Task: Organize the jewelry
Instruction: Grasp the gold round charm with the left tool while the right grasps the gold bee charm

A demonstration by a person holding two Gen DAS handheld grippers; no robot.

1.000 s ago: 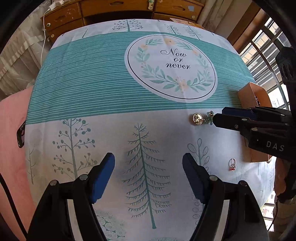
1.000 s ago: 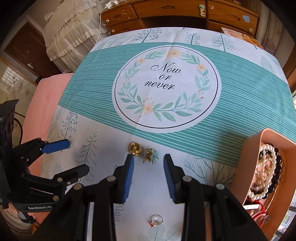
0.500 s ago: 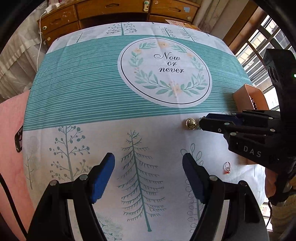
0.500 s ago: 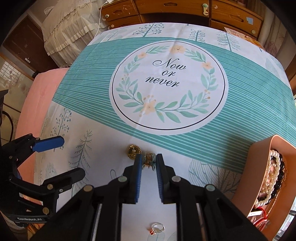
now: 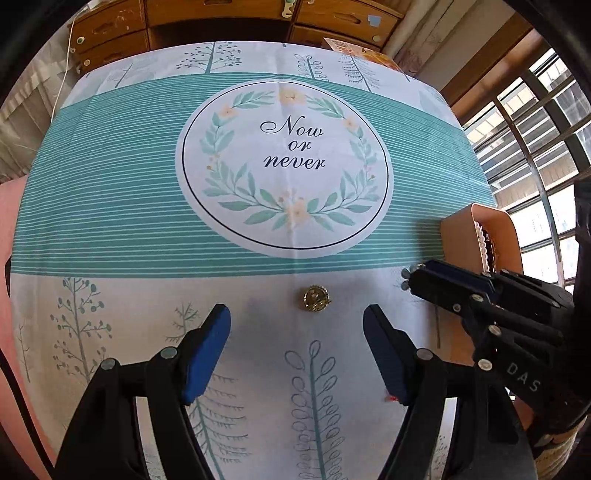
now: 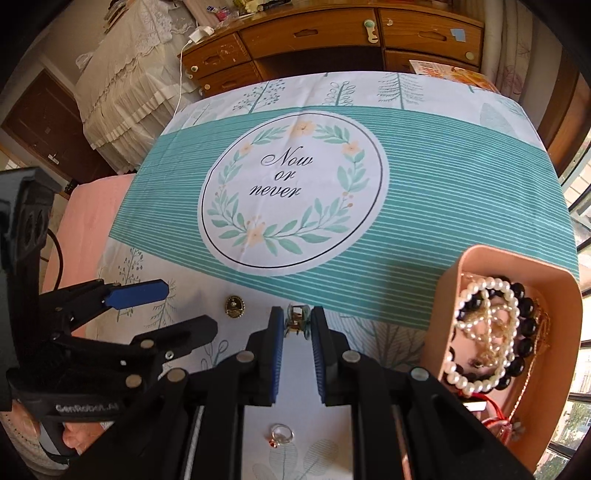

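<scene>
A small green-flower ear clip (image 6: 295,320) is pinched between the blue pads of my right gripper (image 6: 297,314), which is shut on it just left of the pink jewelry box (image 6: 480,258). The left wrist view shows that gripper (image 5: 417,273) from the side, with the clip (image 5: 406,275) at its tip. A round gold brooch (image 5: 316,298) lies on the tablecloth just ahead of my left gripper (image 5: 295,317). Its jaws are closing, with nothing between them. A ring with a red stone (image 6: 281,435) lies under my right gripper.
The pink box (image 5: 458,236) holds pearl and black bead bracelets (image 6: 487,332). The tablecloth with its round "Now or never" print (image 5: 284,166) covers the table. Wooden drawers (image 6: 332,33) stand behind it, a barred window (image 5: 535,147) at right, pink bedding (image 6: 92,206) at left.
My right gripper shut on the flower clip and carried it right, away from the brooch. My left gripper moved right to face the brooch, and its jaws narrowed slightly.
</scene>
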